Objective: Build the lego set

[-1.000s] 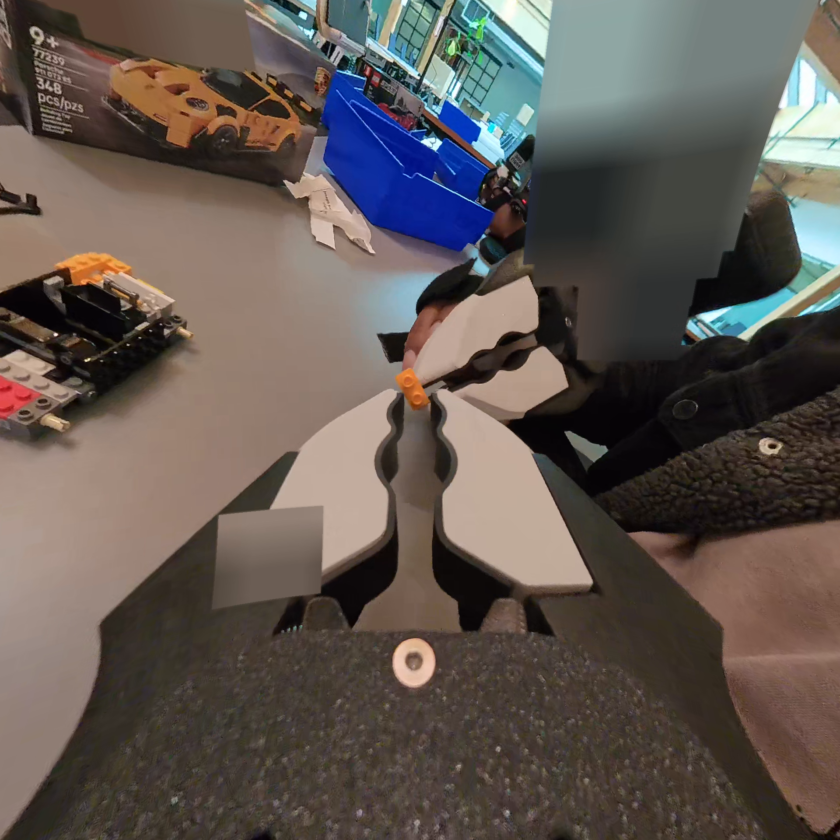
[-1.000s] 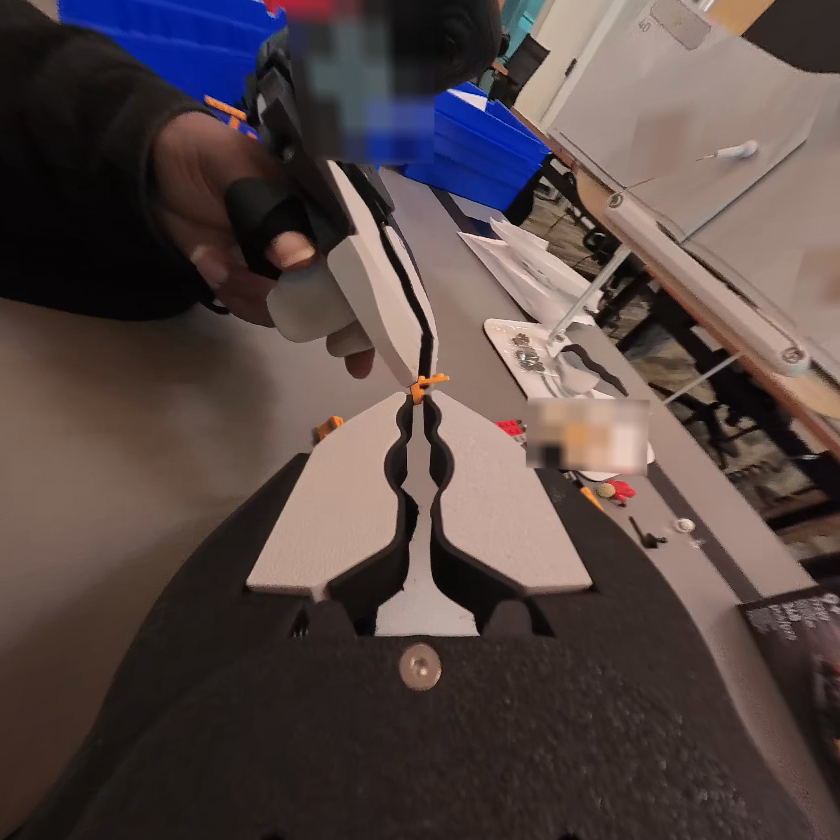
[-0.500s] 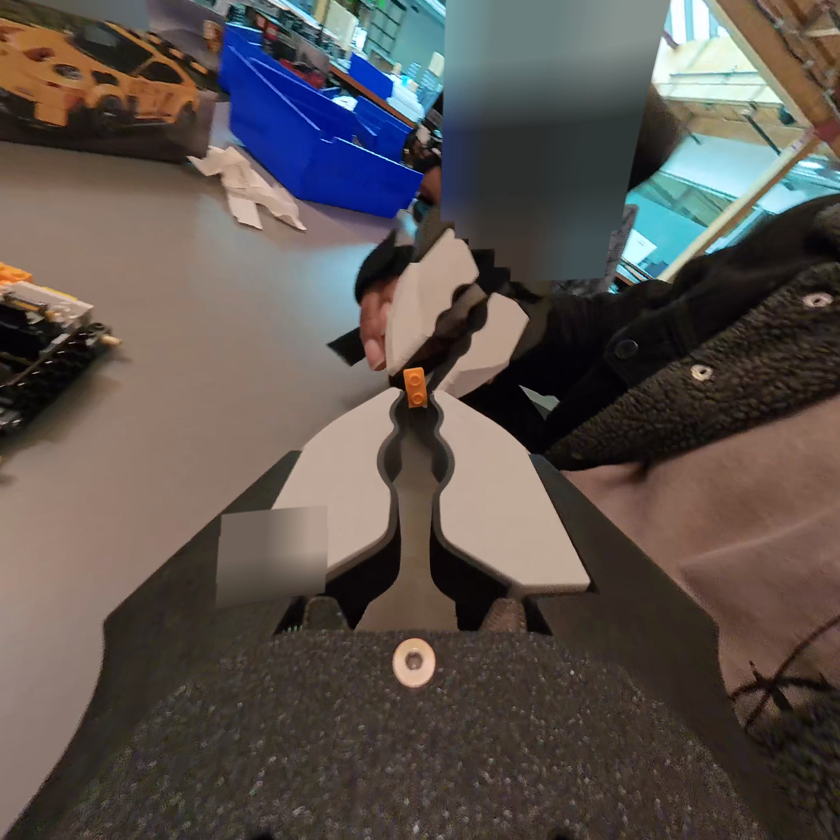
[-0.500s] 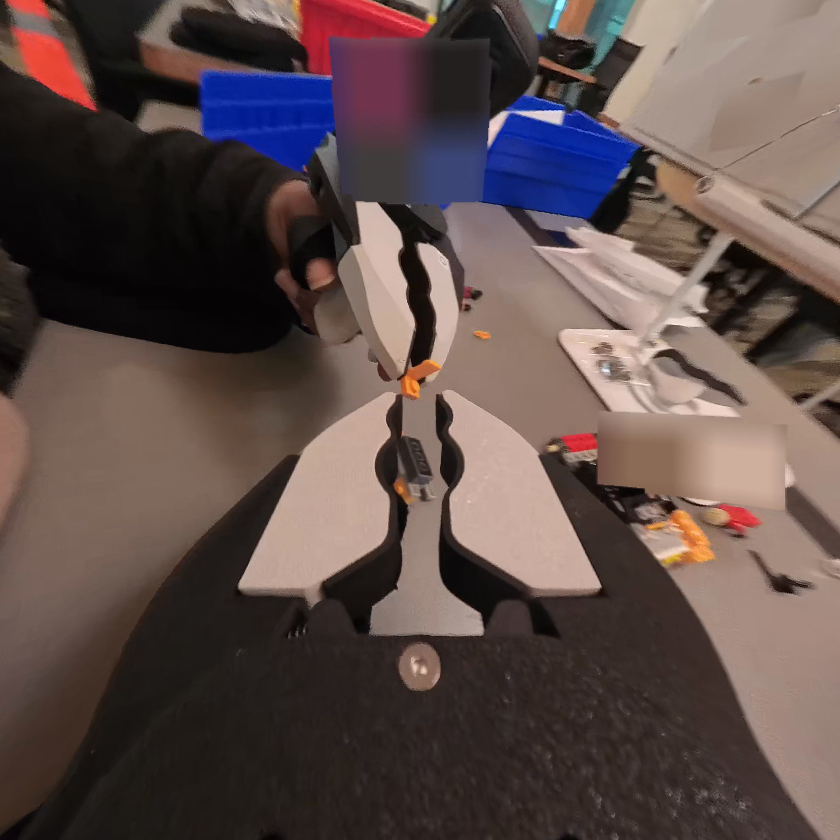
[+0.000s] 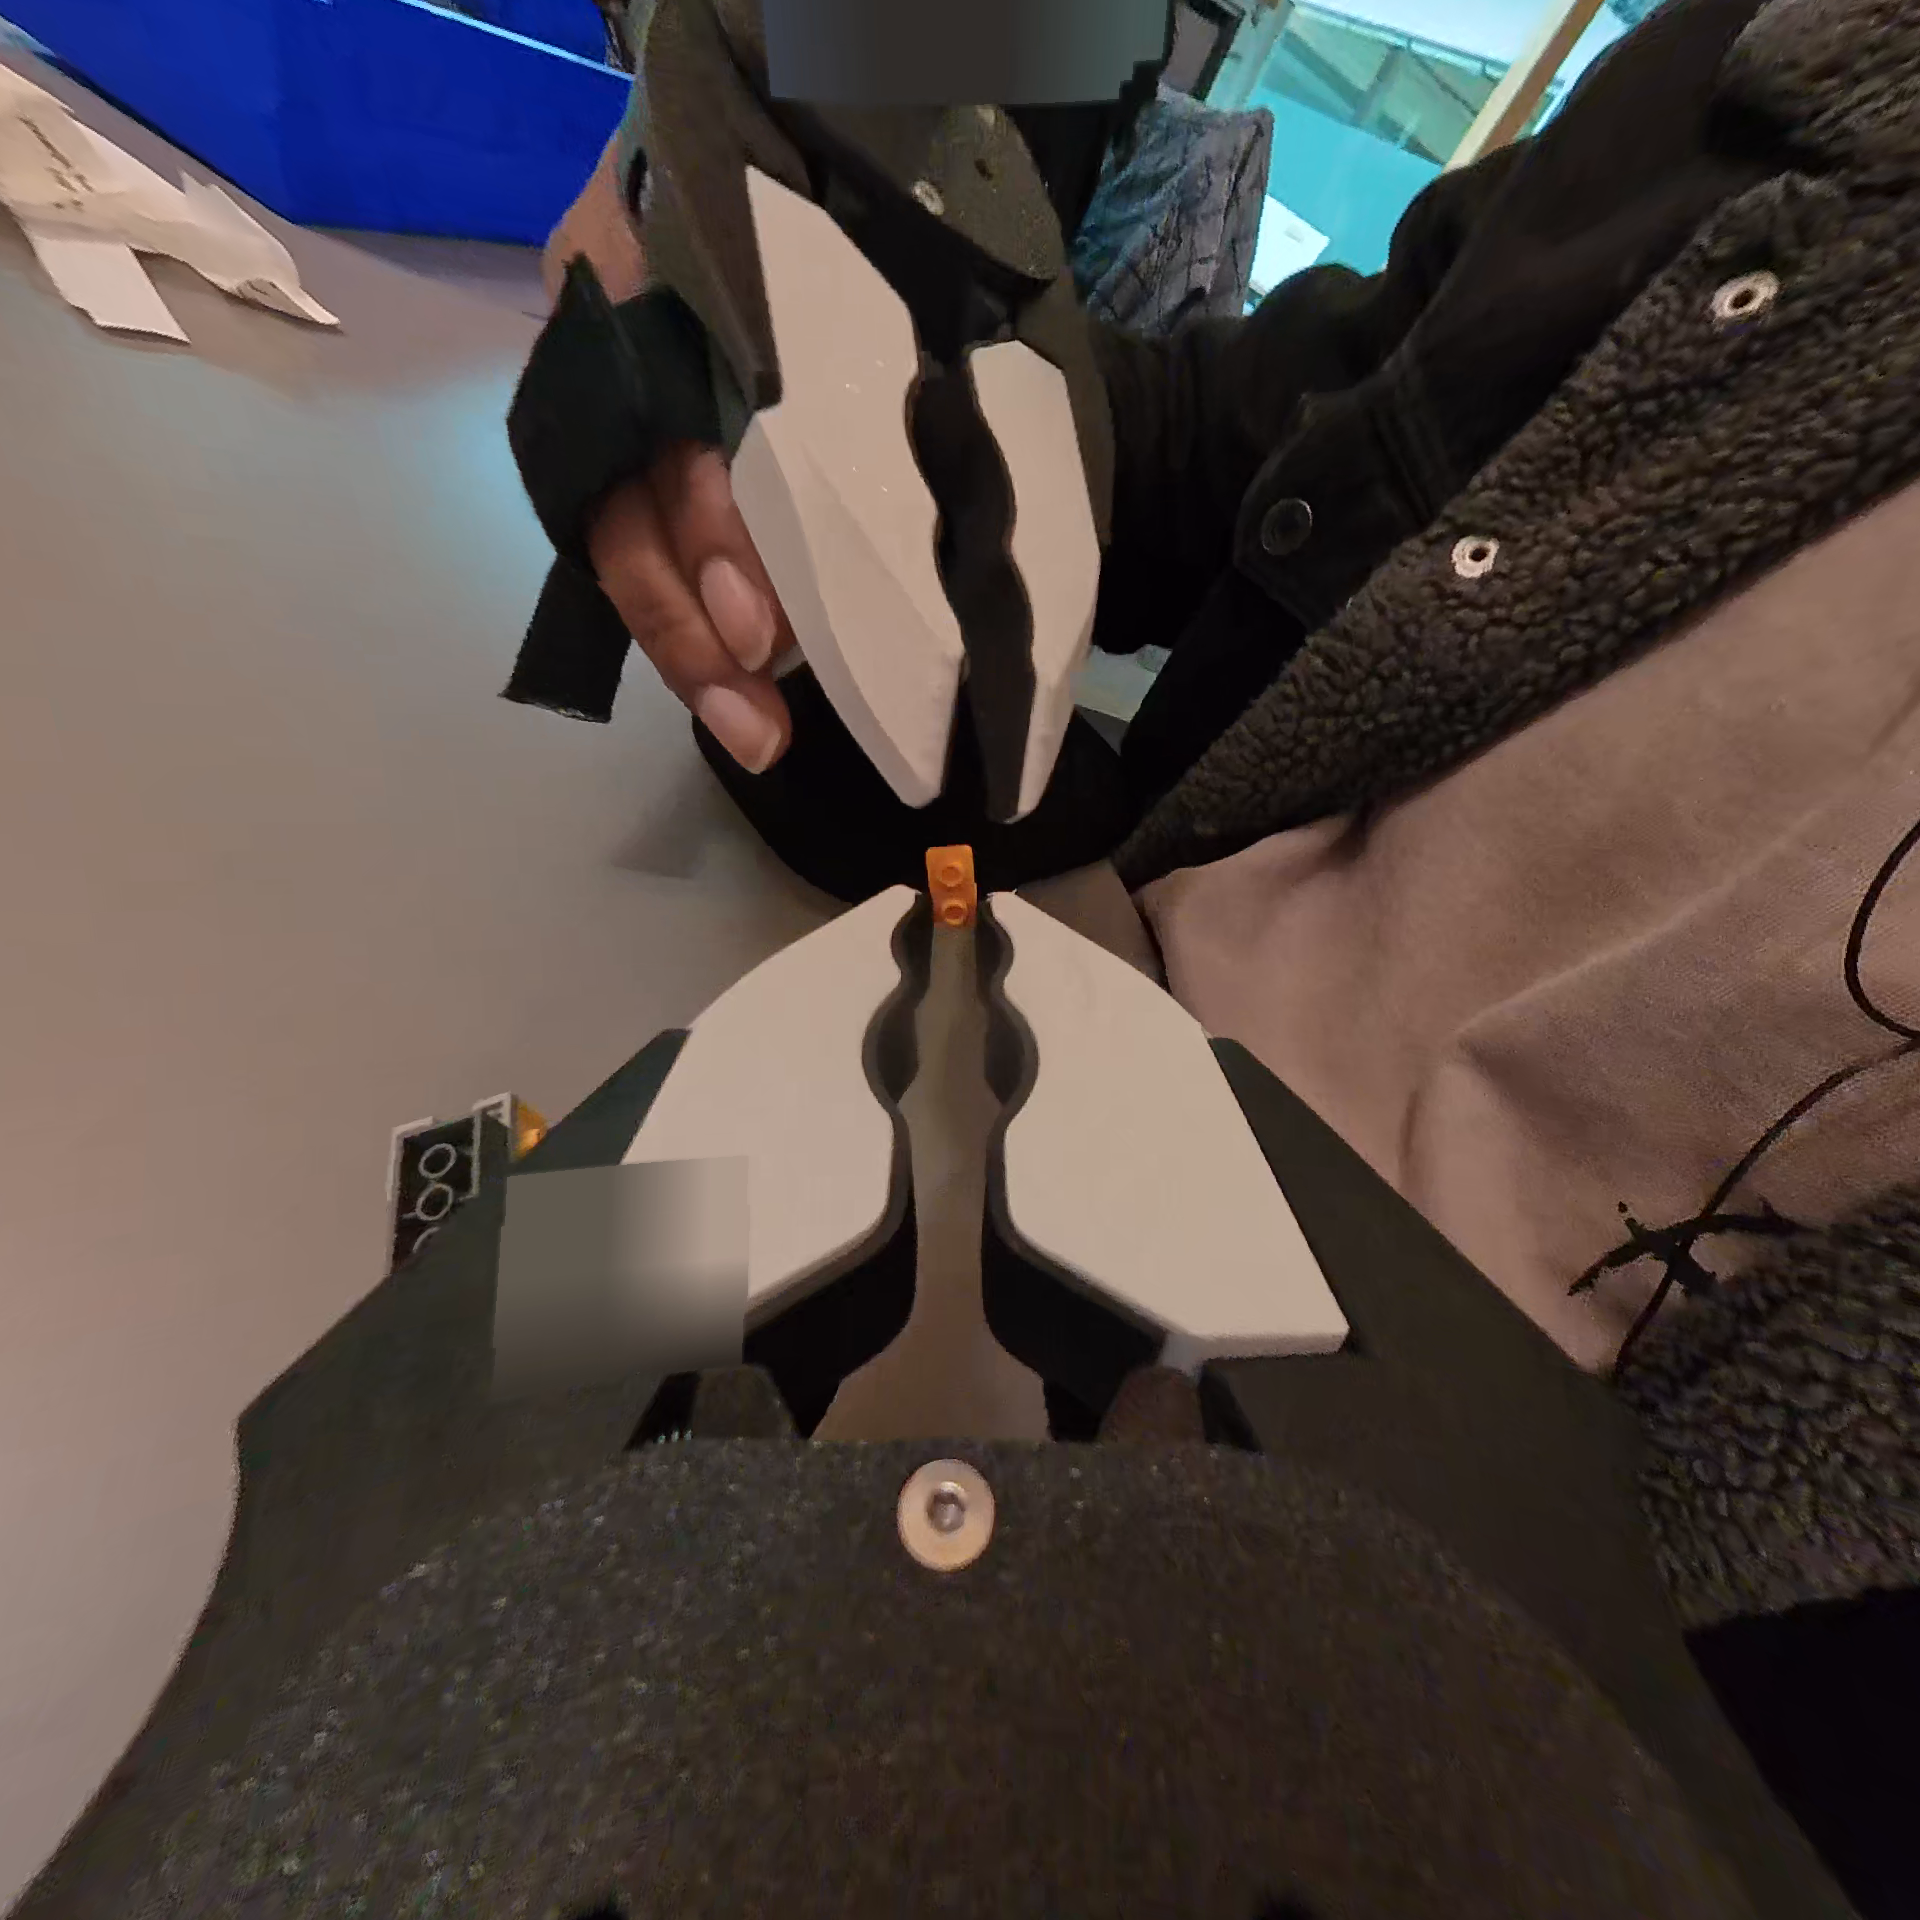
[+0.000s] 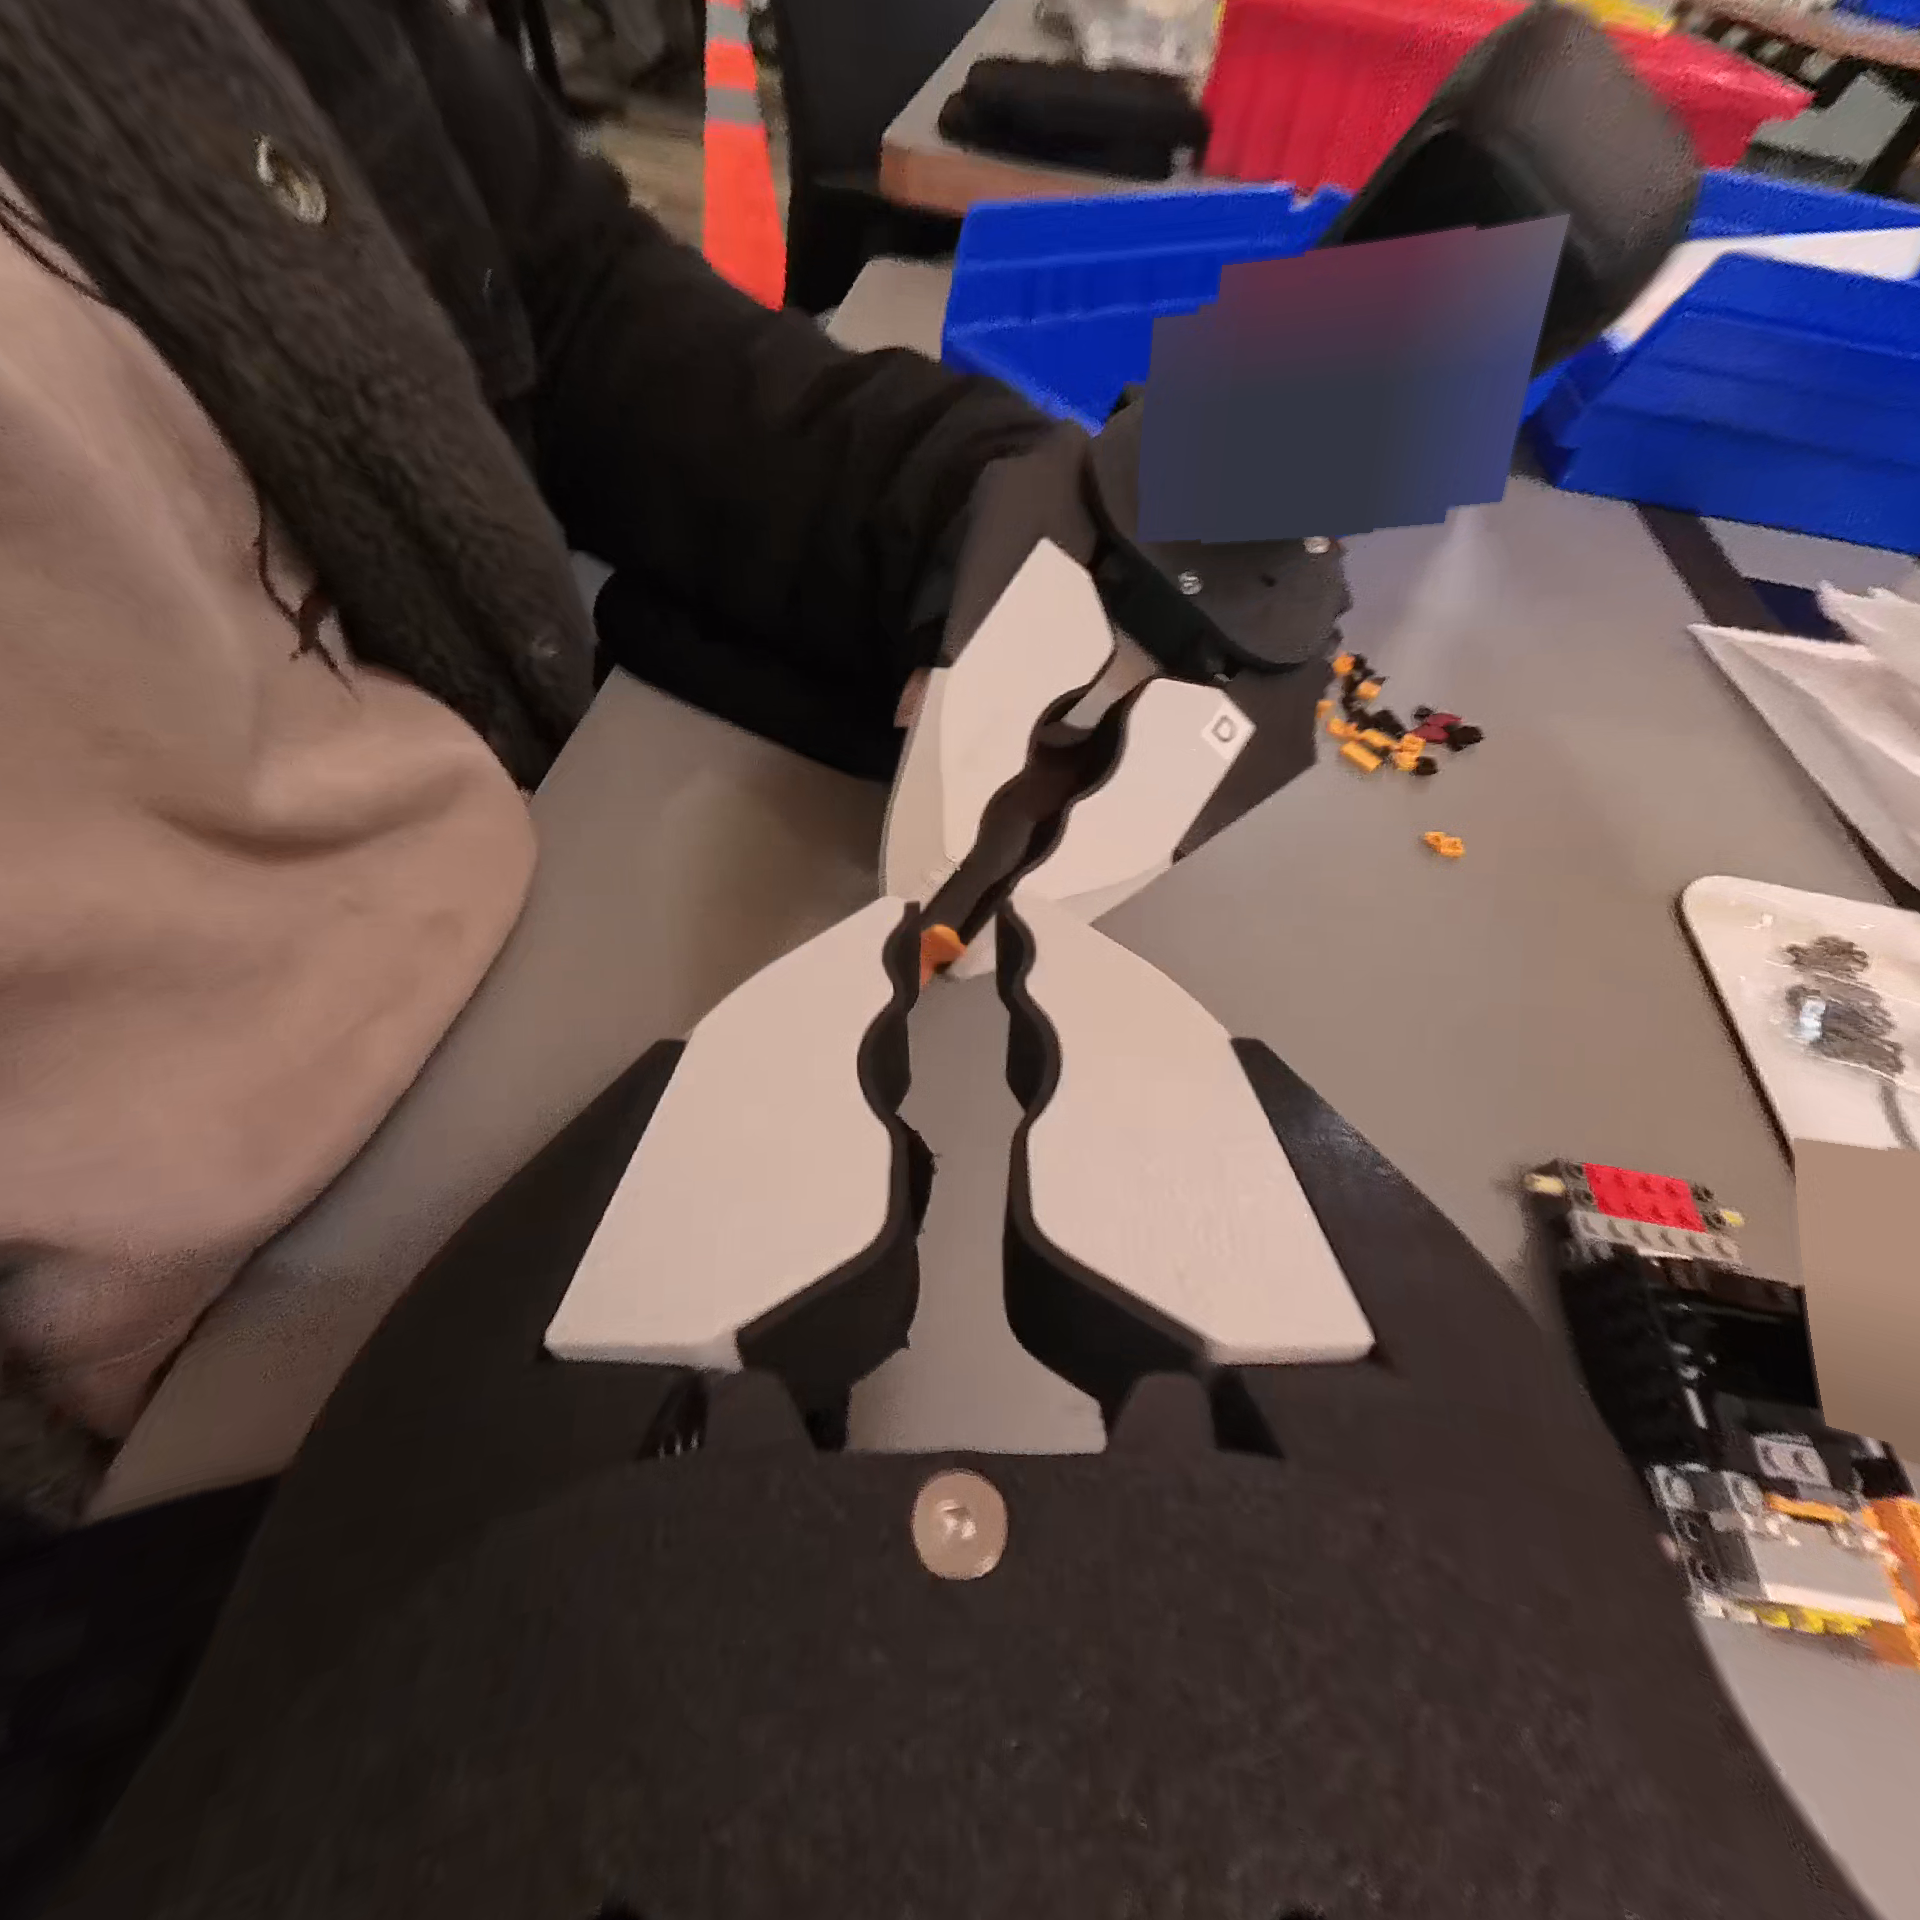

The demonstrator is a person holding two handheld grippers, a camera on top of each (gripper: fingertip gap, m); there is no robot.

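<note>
A small orange lego plate (image 5: 951, 883) sits pinched between the tips of my left gripper (image 5: 951, 906), with both pads against its sides and its studs facing the camera. My right gripper (image 5: 966, 808) points at it from just beyond, jaws slightly apart, with a gap between its tips and the plate. In the right wrist view my right gripper (image 6: 954, 925) is open. The left gripper (image 6: 951, 951) reaches in from the upper right, and the orange plate (image 6: 940, 948) lies between my right fingers, not pressed by them.
The part-built black lego model (image 6: 1683, 1351) with a red plate lies at the right on the grey table (image 6: 1403, 987). Loose orange and black pieces (image 6: 1382, 727), a white tray (image 6: 1818, 997), blue bins (image 6: 1714, 364) and paper (image 5: 135, 239) lie beyond. The person's torso (image 5: 1507, 987) is close. Only a small space, under 4 cm, lies between the two pairs of fingers.
A second ago my right gripper held the orange plate between the left fingers. The left pads closed on it, the right jaws opened and let go. Both grippers swung toward the person.
</note>
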